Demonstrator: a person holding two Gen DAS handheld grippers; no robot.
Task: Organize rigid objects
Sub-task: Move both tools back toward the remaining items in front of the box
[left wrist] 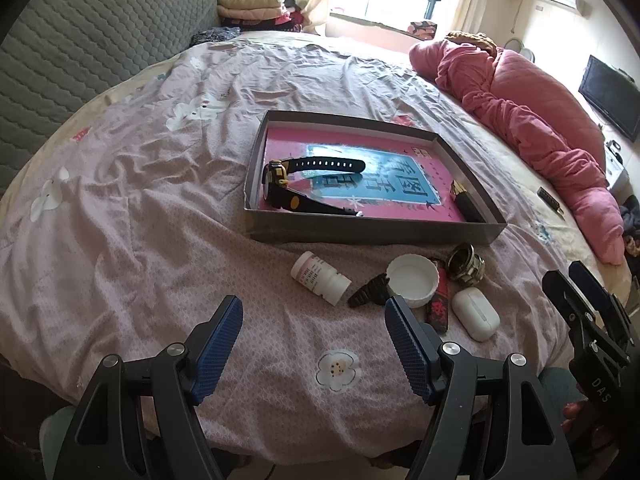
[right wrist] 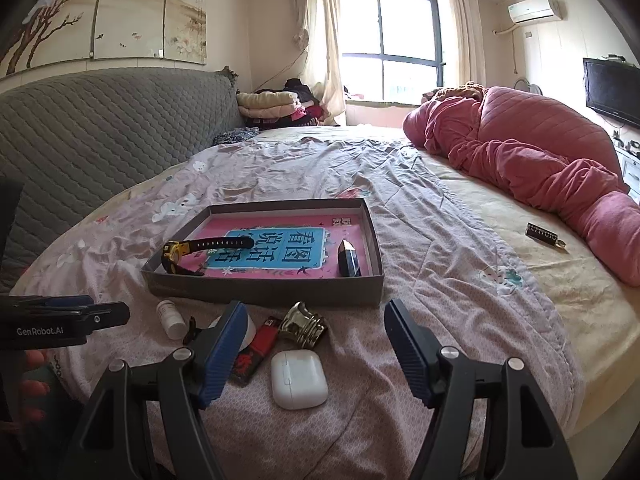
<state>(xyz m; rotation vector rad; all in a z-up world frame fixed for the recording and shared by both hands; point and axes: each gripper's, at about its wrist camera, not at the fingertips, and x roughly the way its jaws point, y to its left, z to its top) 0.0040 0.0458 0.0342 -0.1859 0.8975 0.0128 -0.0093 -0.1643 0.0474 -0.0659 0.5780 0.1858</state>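
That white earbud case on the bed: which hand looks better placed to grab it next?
Probably the right. The white earbud case lies close ahead of the open right gripper, nearly between its fingers. From the open left gripper, the case sits off to its right, beyond the white lid.

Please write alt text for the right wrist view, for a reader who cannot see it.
Open tongs hover empty over a bed, above a white earbud case, a red lighter and a metal watch. Behind them a shallow box holds a black and yellow watch.
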